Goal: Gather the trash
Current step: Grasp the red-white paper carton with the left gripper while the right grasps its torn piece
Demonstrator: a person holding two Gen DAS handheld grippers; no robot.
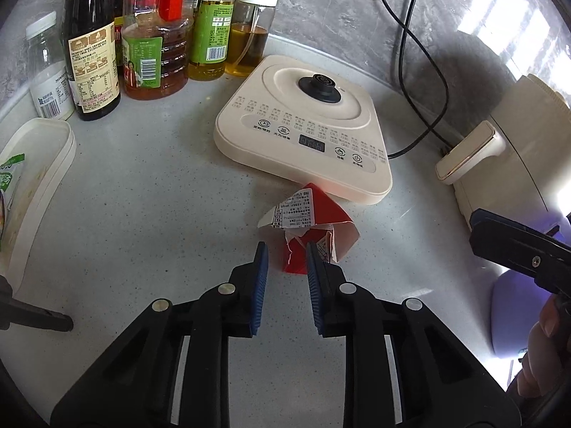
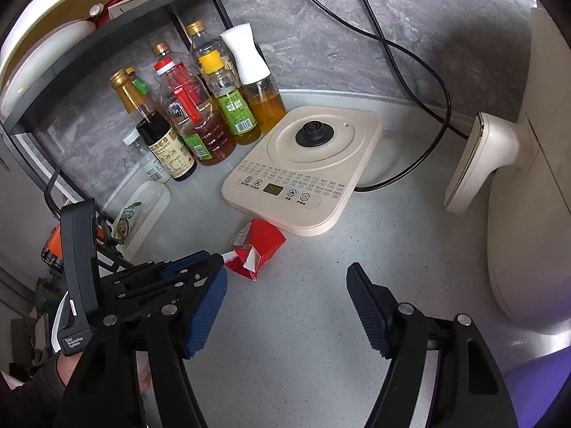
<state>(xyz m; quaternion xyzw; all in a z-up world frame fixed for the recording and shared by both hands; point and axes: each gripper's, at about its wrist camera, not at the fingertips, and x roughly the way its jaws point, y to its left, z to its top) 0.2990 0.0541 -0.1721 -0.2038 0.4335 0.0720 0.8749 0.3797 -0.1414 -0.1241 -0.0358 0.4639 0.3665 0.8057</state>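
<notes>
A torn red and white carton (image 1: 310,221) lies on the speckled counter just in front of the cream kettle base (image 1: 307,125). My left gripper (image 1: 285,253) is open, its blue pads either side of the carton's near torn edge. In the right wrist view the carton (image 2: 258,246) lies left of centre, with the left gripper (image 2: 214,260) reaching it from the left. My right gripper (image 2: 287,285) is open wide and empty, above bare counter to the right of the carton. It also shows in the left wrist view (image 1: 514,249) at the right edge.
Several oil and sauce bottles (image 2: 192,114) stand at the back left under a dish rack (image 2: 71,35). A white lidded box (image 1: 32,178) with a packet sits at left. A cream appliance (image 2: 517,178) stands at right. A black cord (image 2: 410,71) trails behind the kettle base.
</notes>
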